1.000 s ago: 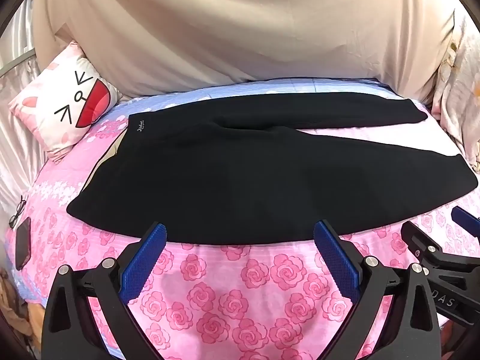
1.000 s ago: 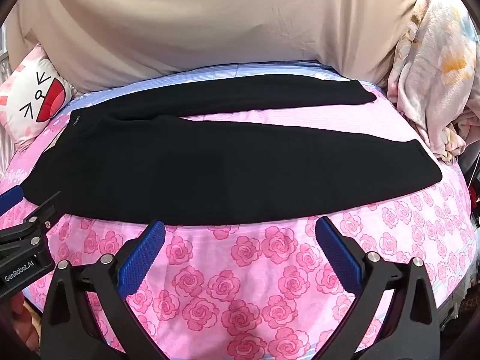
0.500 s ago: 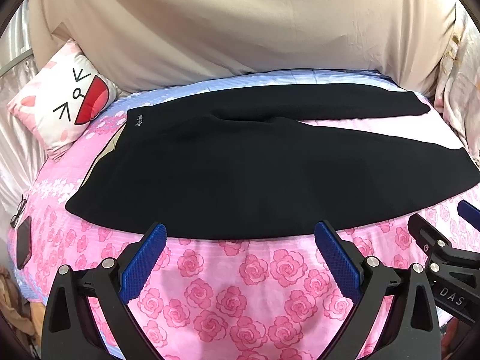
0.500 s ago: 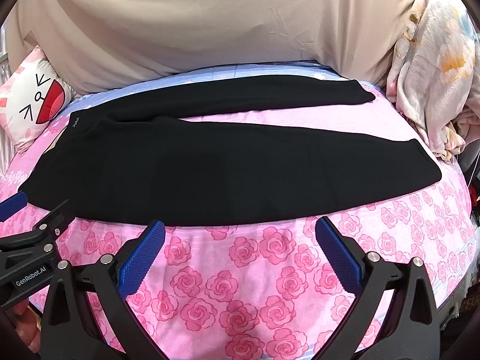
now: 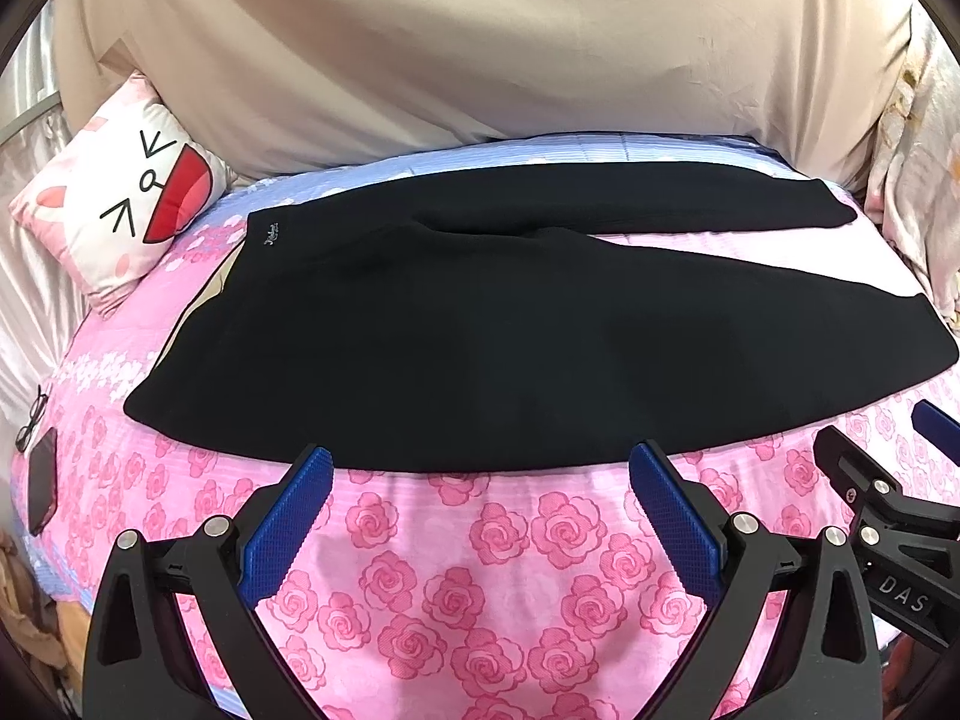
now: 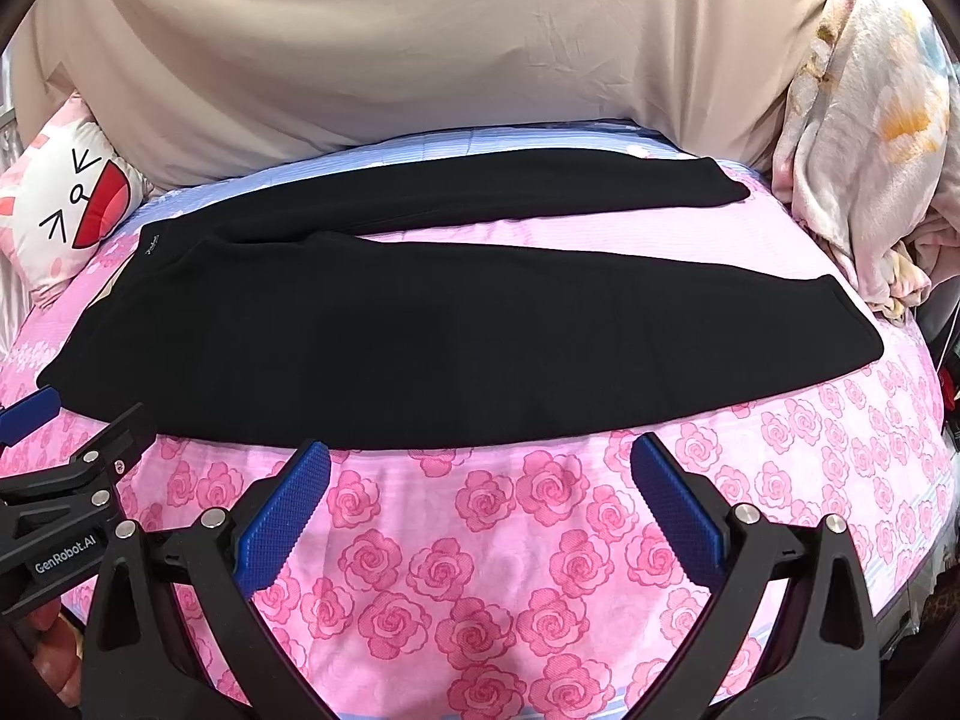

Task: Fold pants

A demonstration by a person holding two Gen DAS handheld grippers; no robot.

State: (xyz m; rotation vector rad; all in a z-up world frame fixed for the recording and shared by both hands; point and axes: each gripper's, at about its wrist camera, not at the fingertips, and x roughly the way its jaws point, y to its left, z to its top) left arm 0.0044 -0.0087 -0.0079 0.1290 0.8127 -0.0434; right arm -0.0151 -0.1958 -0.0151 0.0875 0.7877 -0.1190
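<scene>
**Both grippers hovering over the bed's near edge, pants laid out flat**

Closest to the cameras: the left gripper [image 5: 480,474] has its blue-padded fingers [image 5: 288,516] spread wide apart with nothing between them, hanging over the near edge of the bed with the pink rose-print sheet [image 5: 510,540]. Same deal with the right gripper [image 6: 480,468], fingers wide apart and empty, just beside the left one, which shows up at the left edge of the right wrist view.

Just past the fingertips are the black knit pants [image 5: 480,330], lying flat across the middle of the bed. Waistband points toward the left edge, with a small logo at its far corner, and the two legs run toward the right edge. The near leg sits close to the bed's near edge; the far leg angles away so a wedge of pink sheet shows between them.

Further back, a white cartoon-face pillow [image 5: 120,204] sits at the far left corner, a crumpled floral blanket [image 6: 870,138] is piled at the far right, and a beige draped cloth [image 5: 480,48] covers everything behind the bed.
</scene>
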